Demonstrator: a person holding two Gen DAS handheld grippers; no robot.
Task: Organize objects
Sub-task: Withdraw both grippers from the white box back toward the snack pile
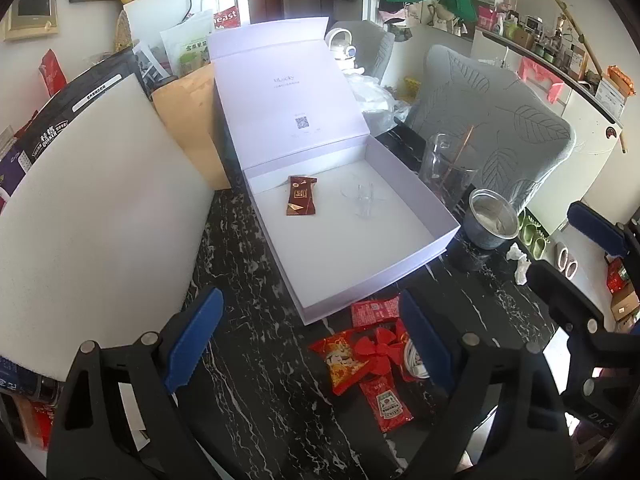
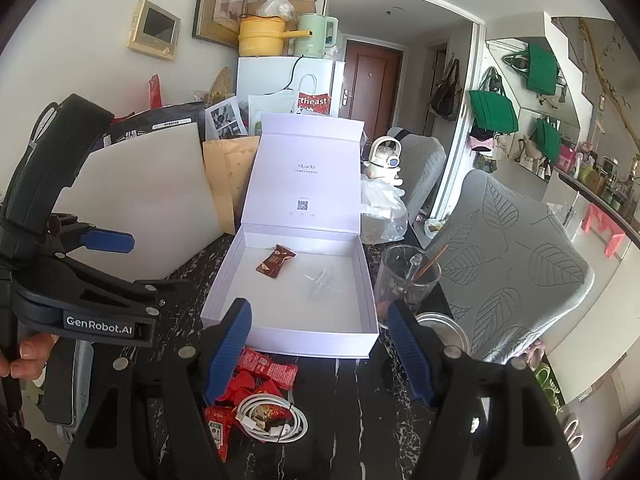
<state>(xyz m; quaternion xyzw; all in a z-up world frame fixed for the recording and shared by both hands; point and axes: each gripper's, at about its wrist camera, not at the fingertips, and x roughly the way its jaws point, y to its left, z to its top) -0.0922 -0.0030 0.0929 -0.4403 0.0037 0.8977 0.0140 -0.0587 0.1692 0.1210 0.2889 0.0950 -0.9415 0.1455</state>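
Gaping blue ribbed claws, left (image 1: 310, 338) and right (image 2: 320, 354), empty, over glossy crinkled red packets (image 2: 267, 369) beside matte white box (image 2: 208, 304).

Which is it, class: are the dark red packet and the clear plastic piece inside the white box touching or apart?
Apart. In the right wrist view, bare box floor shows between the packet and the clear piece; the left wrist view shows the same gap.

Bright cluttered room, grey leaf-patterned chair (image 2: 516, 264)
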